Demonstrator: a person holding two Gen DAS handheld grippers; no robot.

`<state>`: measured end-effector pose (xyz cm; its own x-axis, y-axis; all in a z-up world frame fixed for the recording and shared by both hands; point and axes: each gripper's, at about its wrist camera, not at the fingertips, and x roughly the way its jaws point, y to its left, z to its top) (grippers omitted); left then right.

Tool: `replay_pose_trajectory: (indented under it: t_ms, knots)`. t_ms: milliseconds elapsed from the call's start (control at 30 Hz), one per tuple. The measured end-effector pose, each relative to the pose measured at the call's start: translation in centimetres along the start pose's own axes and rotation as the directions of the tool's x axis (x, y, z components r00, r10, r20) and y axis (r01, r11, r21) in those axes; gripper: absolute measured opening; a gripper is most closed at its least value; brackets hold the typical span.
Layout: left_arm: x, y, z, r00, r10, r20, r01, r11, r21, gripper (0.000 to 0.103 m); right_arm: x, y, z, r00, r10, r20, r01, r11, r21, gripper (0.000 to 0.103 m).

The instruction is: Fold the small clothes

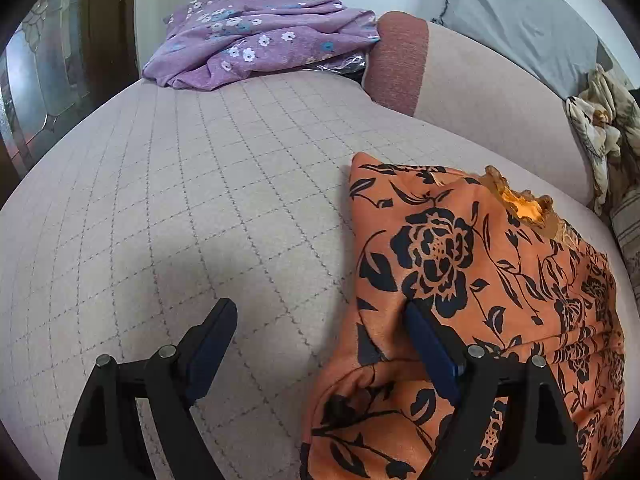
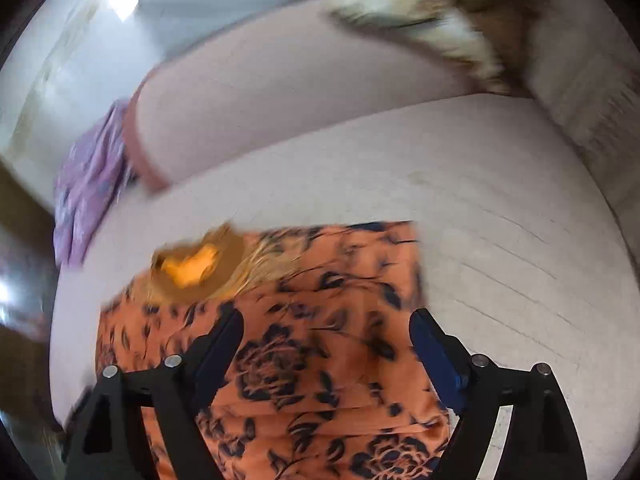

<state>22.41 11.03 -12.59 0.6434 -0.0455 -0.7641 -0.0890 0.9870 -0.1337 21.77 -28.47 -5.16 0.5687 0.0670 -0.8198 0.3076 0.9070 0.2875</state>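
Your left tool (image 1: 320,312) is wide open. One finger sits over the bare sofa seat (image 1: 180,200). The other finger (image 1: 428,344) lies on the left edge of the orange top (image 1: 480,280). It pinches nothing.

The orange top has black flowers on it. It lies on the sofa seat, on the right side of your left camera's view. It looks folded over, with a thick fold near the bottom. Its neck hole (image 1: 528,208) shows a bright yellow-orange inside and points toward the sofa back (image 1: 480,92).

Your right tool (image 2: 326,328) is wide open too. It hangs over the orange top (image 2: 320,320). Its left finger (image 2: 224,336) is above the flower cloth, and its right finger (image 2: 432,344) is at the right edge of the cloth. It grips nothing. This view is blurry, so you cannot tell if the fingers touch the cloth. The neck hole (image 2: 188,268) is ahead and to the left of the tool.

A purple cloth (image 1: 260,48) with little white and blue flowers lies in a bunch at the far end of the seat, well apart from the orange top. A cream and brown cloth (image 1: 600,128) hangs over the sofa back on the right. A grey sheet (image 1: 520,20) lies behind the sofa.
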Motion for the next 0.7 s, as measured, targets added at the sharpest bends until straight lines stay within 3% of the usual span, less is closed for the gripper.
replay_pose_trajectory:
  t_ms: [67, 133, 200, 333, 367, 400, 433, 467, 533, 600, 700]
  knots:
    - [0.0, -0.1, 0.0, 1.000, 0.003, 0.000, -0.003, 1.000, 0.004, 0.087, 0.5, -1.6, -1.4, 0.999, 0.034, -0.036, -0.033, 0.998, 0.051, 0.087]
    - [-0.1, -0.2, 0.0, 1.000, 0.006, 0.003, -0.006, 1.000, 0.010, 0.087, 1.2, -1.9, -3.1, 0.997, 0.027, -0.071, -0.025, 0.999, 0.024, 0.087]
    - [0.0, -0.2, 0.0, 1.000, 0.007, 0.001, -0.007, 1.000, 0.007, 0.087, 1.5, -1.9, -4.4, 0.993, 0.081, -0.086, -0.079, 0.997, 0.023, 0.087]
    - [0.0, -0.2, -0.1, 1.000, 0.009, -0.002, -0.009, 1.000, 0.007, 0.087, 2.6, -0.8, -4.4, 0.993, 0.081, -0.086, -0.083, 0.996, -0.016, 0.086]
    - [0.0, -0.2, -0.1, 1.000, 0.009, -0.004, -0.009, 1.000, 0.008, 0.087, 3.3, -0.4, -4.3, 0.993, 0.066, -0.100, -0.069, 0.997, -0.029, 0.078]
    - [0.1, -0.2, -0.1, 1.000, 0.010, -0.006, -0.010, 1.000, 0.009, 0.087, 4.5, 0.0, -4.3, 0.990, 0.038, -0.137, -0.045, 0.998, -0.048, 0.058]
    - [0.2, -0.2, 0.0, 1.000, 0.009, -0.011, -0.009, 1.000, 0.009, 0.087, 5.2, 0.3, -4.3, 0.987, 0.004, -0.162, -0.016, 0.997, -0.072, 0.046]
    - [0.3, -0.2, 0.0, 1.000, 0.009, -0.015, -0.008, 1.000, 0.009, 0.087, 6.4, 0.9, -4.6, 0.978, -0.093, -0.187, 0.067, 0.988, -0.136, 0.036]
    - [0.3, -0.2, 0.0, 1.000, 0.007, -0.017, -0.007, 1.000, 0.006, 0.087, 6.3, 1.7, -4.8, 0.973, -0.142, -0.179, 0.108, 0.976, -0.190, 0.025]
    - [0.0, -0.2, 0.1, 1.000, 0.008, -0.008, -0.008, 1.000, 0.004, 0.087, 4.6, 3.2, -4.4, 0.977, -0.180, -0.117, 0.145, 0.955, -0.259, 0.018]
    - [-1.9, -0.3, 0.5, 0.997, 0.005, 0.081, -0.005, 1.000, 0.001, 0.087, 2.2, 4.1, -4.2, 0.980, -0.189, -0.054, 0.166, 0.942, -0.290, 0.013]
